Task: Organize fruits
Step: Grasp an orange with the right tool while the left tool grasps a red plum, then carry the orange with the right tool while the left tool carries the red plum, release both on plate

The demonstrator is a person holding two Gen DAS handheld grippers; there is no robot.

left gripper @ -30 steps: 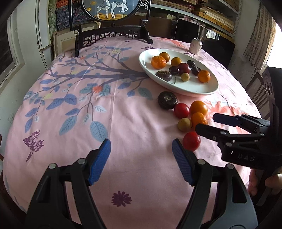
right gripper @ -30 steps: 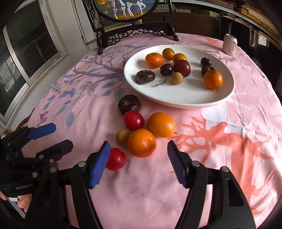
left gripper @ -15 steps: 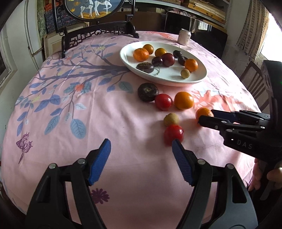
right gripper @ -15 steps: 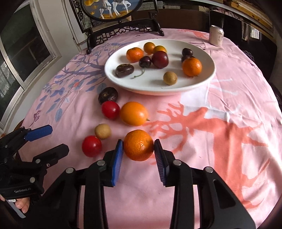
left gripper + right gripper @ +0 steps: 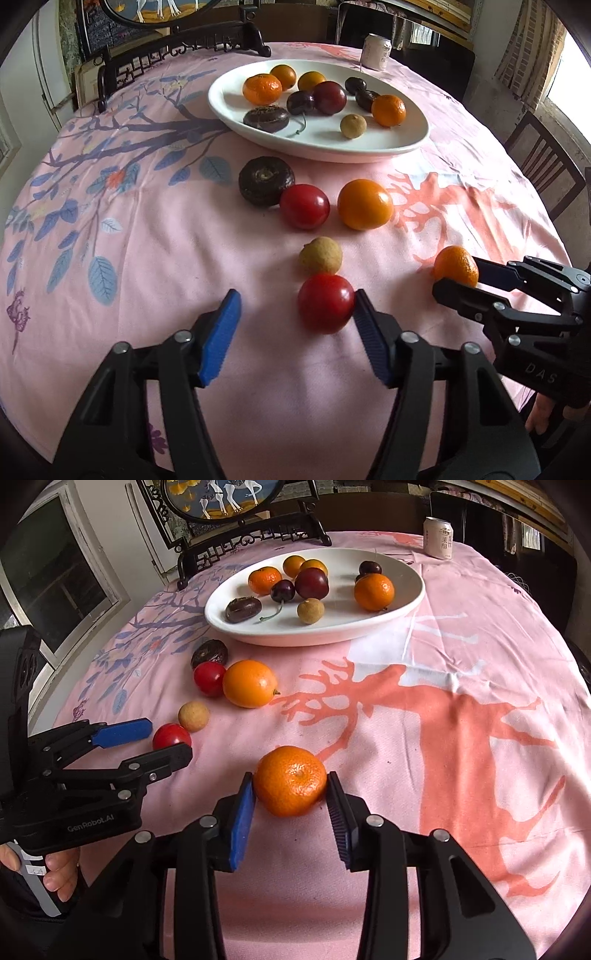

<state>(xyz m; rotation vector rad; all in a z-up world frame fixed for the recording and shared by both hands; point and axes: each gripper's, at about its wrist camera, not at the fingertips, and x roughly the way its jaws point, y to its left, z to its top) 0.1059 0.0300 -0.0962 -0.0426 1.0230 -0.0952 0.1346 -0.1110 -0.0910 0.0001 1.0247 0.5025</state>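
Observation:
A red tomato (image 5: 325, 308) lies on the pink cloth between the fingers of my left gripper (image 5: 295, 301). Its jaws are closing: the right pad touches the tomato, the left pad stands well off it. My right gripper (image 5: 290, 779) has both pads against a mandarin (image 5: 290, 781) resting on the cloth, and its jaws are opening very slightly. Further off lie a small tan fruit (image 5: 320, 255), another red tomato (image 5: 304, 206), an orange (image 5: 365, 204) and a dark round fruit (image 5: 266, 184). The white oval plate (image 5: 332, 153) behind them holds several fruits.
A drink can (image 5: 376, 51) stands behind the plate. A carved dark wooden stand (image 5: 184, 40) with a round picture is at the table's far edge. A chair (image 5: 546, 173) stands to the right. A hand (image 5: 55, 871) holds the left gripper (image 5: 168, 740).
My left gripper came forward to the near red tomato and its jaws narrowed. My right gripper shut on the mandarin and drew it away from the other fruits, toward the near edge.

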